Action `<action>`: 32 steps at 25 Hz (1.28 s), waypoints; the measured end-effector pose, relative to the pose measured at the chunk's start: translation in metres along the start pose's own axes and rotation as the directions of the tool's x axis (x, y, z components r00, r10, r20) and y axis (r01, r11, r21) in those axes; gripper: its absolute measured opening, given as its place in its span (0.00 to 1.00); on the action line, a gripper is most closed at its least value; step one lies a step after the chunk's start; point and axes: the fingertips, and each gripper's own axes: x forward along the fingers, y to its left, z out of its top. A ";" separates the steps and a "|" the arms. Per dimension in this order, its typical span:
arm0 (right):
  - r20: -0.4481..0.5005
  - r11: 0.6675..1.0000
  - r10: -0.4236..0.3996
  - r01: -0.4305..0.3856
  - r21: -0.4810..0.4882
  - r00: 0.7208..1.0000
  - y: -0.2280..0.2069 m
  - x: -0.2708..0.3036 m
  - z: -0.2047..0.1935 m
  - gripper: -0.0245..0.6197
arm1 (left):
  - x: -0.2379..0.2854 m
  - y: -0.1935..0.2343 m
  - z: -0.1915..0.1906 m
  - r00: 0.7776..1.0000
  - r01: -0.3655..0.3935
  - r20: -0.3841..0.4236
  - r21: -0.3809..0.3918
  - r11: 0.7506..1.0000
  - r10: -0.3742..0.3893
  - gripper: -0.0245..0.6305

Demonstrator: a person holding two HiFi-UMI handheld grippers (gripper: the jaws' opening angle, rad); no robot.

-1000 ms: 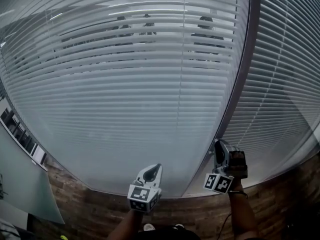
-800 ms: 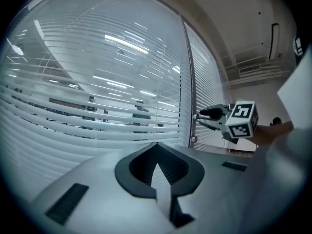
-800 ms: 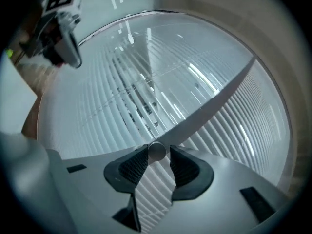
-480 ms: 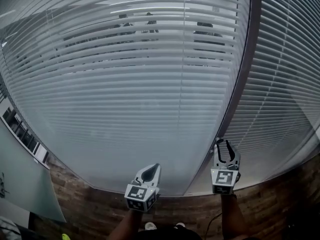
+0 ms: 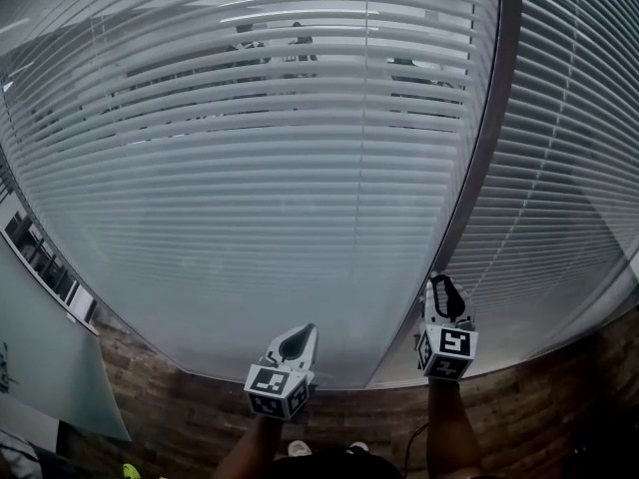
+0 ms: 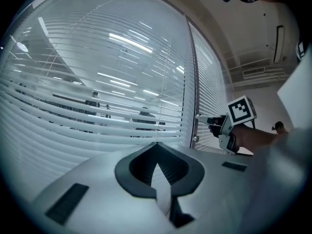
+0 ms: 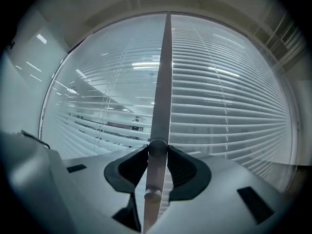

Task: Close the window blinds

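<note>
Right gripper (image 5: 446, 283) fingers, just closing, clamp the wand (image 7: 161, 91) at twelve o'clock; left gripper (image 5: 309, 329) fingers together, facing the blinds (image 5: 250, 168).

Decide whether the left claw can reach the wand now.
Probably yes: open space lies between left claw and wand, but the right claw, which has just been closing, already grips it.
</note>
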 end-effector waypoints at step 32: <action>-0.054 0.377 -0.025 -0.041 -0.925 0.998 0.016 -0.001 -0.006 0.23 | 0.014 -0.006 -0.006 0.999 0.035 -0.023 0.012 0.999 -0.035 0.04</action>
